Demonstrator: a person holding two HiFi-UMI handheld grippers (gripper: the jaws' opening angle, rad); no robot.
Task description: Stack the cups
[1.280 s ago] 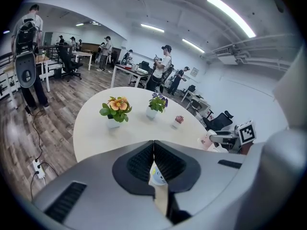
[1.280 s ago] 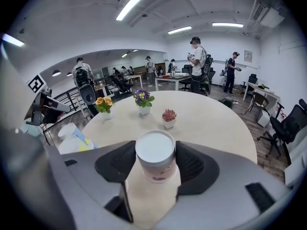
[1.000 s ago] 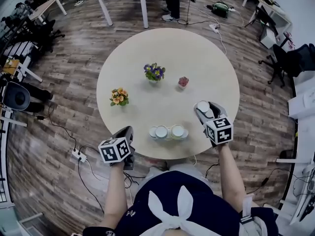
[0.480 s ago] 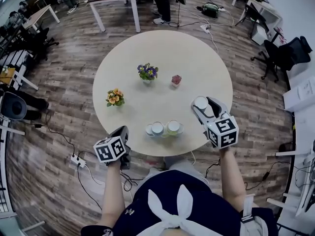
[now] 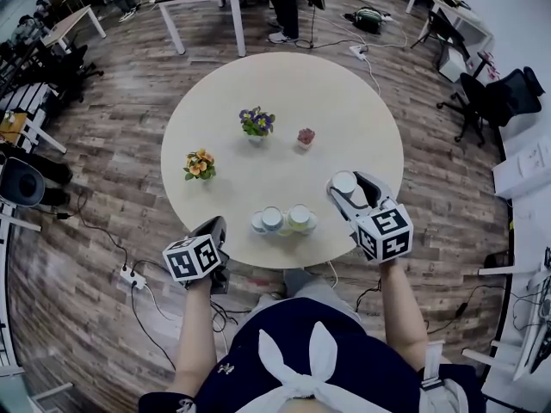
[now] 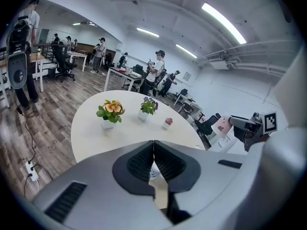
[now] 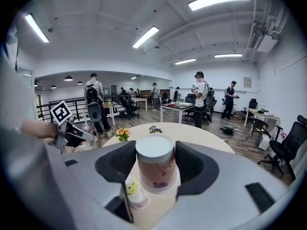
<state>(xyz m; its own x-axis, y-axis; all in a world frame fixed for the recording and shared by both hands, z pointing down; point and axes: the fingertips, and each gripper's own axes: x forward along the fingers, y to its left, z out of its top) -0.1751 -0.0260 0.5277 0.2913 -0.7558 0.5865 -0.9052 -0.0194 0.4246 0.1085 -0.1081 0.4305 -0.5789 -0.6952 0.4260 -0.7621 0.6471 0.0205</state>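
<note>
Currently right gripper is gripping one cup; other cups are sitting left of it, slightly behind. Left gripper is idling shut, empty.

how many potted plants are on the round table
3. The orange-flowered plant stands toward the left, the purple-flowered plant near the middle, and the small pink plant just right of it. None seems hidden.

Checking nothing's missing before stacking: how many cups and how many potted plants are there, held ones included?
Cups: 4 (three on the table, one in the right tool)
Potted plants: 3
Total: 7
</note>
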